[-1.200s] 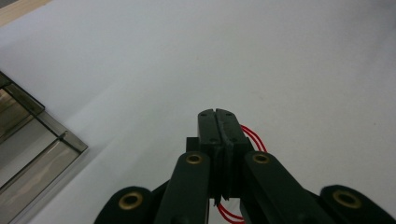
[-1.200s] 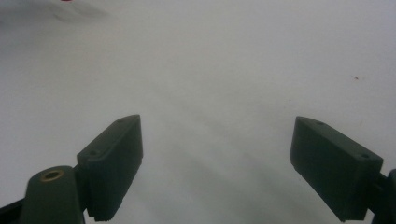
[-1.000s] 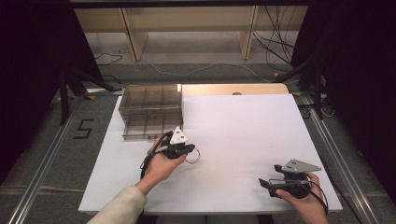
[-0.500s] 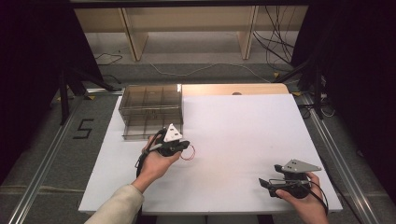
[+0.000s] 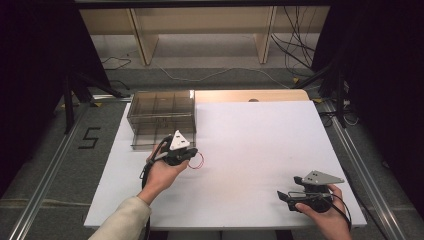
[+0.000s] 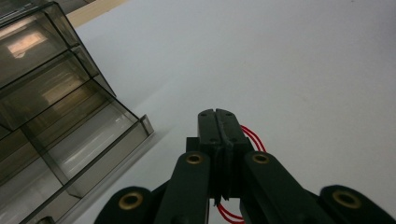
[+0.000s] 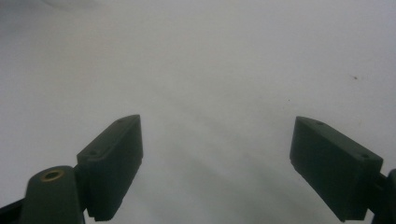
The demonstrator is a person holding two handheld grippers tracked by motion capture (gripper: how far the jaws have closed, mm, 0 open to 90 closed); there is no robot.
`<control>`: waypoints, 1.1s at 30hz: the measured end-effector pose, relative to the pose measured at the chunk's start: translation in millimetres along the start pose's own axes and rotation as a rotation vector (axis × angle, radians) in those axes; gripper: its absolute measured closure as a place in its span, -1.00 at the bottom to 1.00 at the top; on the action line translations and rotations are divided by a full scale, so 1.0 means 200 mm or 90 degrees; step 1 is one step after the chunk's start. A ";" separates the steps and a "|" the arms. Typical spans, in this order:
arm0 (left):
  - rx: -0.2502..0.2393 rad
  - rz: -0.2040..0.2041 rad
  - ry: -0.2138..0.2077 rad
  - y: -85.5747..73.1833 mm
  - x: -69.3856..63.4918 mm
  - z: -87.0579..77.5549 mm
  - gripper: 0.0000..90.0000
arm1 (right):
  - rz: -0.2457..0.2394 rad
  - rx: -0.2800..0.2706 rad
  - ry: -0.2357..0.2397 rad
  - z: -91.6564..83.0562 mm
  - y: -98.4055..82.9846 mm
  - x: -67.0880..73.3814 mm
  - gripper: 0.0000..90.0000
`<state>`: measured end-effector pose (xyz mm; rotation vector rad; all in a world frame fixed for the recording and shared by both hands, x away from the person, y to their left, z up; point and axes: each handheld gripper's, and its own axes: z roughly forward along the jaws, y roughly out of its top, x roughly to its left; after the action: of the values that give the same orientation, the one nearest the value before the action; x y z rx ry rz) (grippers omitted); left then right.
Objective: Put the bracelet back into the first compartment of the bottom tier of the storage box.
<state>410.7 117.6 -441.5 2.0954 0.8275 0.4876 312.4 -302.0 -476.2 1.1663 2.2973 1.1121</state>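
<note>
My left gripper (image 5: 193, 152) hovers over the white board just in front of a smoky clear drawer box (image 5: 161, 118). Its jaws are pressed together on a thin red wire (image 5: 199, 161), whose loops stick out beside and below the jaws in the left gripper view, red wire (image 6: 252, 136). There the left gripper (image 6: 218, 116) points past the box's near corner (image 6: 140, 126). My right gripper (image 5: 283, 196) rests at the board's front right, held by a hand, pointing left. Its jaws stand wide apart with nothing between them, right gripper (image 7: 215, 158).
The white board (image 5: 260, 140) covers the table, with a strip of wood (image 5: 250, 95) at its far edge. Wooden shelf legs (image 5: 140, 40) and cables (image 5: 295, 55) lie on the floor beyond. A metal rail (image 5: 45, 190) runs along the left.
My left gripper has shifted a little to the left, closer to the box, still shut on the red wire. The right gripper has stayed in place.
</note>
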 end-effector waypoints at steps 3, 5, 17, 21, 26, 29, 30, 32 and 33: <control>0.000 -0.001 0.005 0.00 0.01 -0.01 0.99 | 0.003 -0.004 -0.001 0.00 0.00 0.00 -0.60; -0.001 -0.004 0.009 0.00 0.02 -0.01 0.99 | 0.003 -0.004 -0.001 0.00 0.00 0.00 -0.60; -0.004 -0.014 0.028 -0.01 0.07 -0.05 0.99 | 0.003 -0.003 0.001 0.00 0.00 0.00 -0.60; -0.004 -0.019 0.036 -0.02 0.09 -0.06 0.99 | 0.003 -0.001 0.001 0.00 0.00 0.00 -0.60; -0.004 -0.024 0.043 -0.02 0.11 -0.07 0.99 | 0.001 0.000 0.001 0.00 0.00 0.00 -0.60; -0.002 -0.027 0.046 -0.03 0.12 -0.07 0.99 | 0.001 -0.001 0.001 0.00 0.00 0.00 -0.60; -0.002 -0.028 0.047 -0.03 0.13 -0.07 0.99 | 0.001 0.000 0.001 0.00 0.00 0.00 -0.60; 0.001 -0.029 0.049 -0.04 0.13 -0.07 0.99 | 0.000 0.000 0.001 0.00 0.00 0.00 -0.60; 0.002 -0.029 0.050 -0.04 0.13 -0.07 0.99 | 0.002 -0.003 0.001 0.00 0.00 0.00 -0.60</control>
<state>418.1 147.1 -437.5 2.0663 0.9200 0.5467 312.2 -301.6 -475.9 1.1686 2.2938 1.1201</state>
